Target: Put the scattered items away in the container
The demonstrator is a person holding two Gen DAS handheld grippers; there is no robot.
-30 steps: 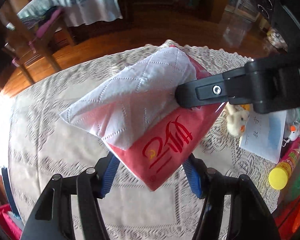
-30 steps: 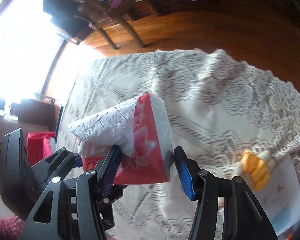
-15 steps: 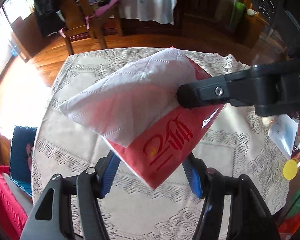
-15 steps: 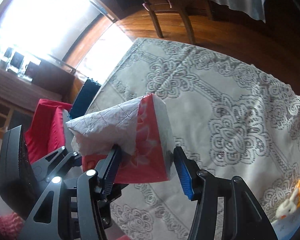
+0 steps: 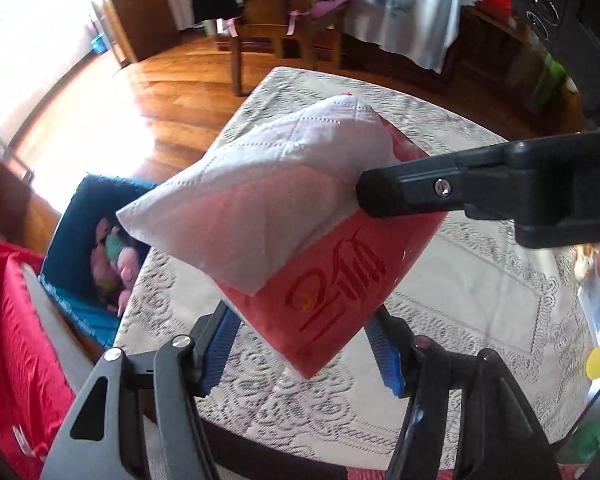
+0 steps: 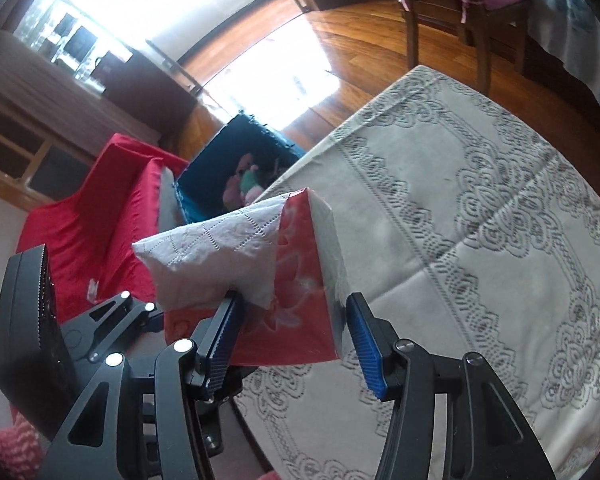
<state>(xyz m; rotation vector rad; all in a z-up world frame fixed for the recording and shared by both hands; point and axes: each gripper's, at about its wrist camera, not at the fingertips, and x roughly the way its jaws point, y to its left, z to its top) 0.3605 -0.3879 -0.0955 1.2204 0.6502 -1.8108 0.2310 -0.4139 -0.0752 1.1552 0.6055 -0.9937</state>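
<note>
A red tissue pack with a white tissue pulled out of it hangs in the air above the lace-covered table. My left gripper is shut on its lower corner. My right gripper is shut on the same tissue pack, and one of its fingers reaches in from the right in the left wrist view. A dark blue bin with soft toys inside stands beyond the table's left edge. In the right wrist view that bin lies just past the pack.
A red-covered sofa sits beside the bin. A yellow-capped bottle, a small toy chick and a paper sheet lie at the table's right edge. A wooden chair stands past the far side of the table.
Both grippers have carried the tissue pack leftward across the table towards its left edge. The blue bin and the sofa have come into view.
</note>
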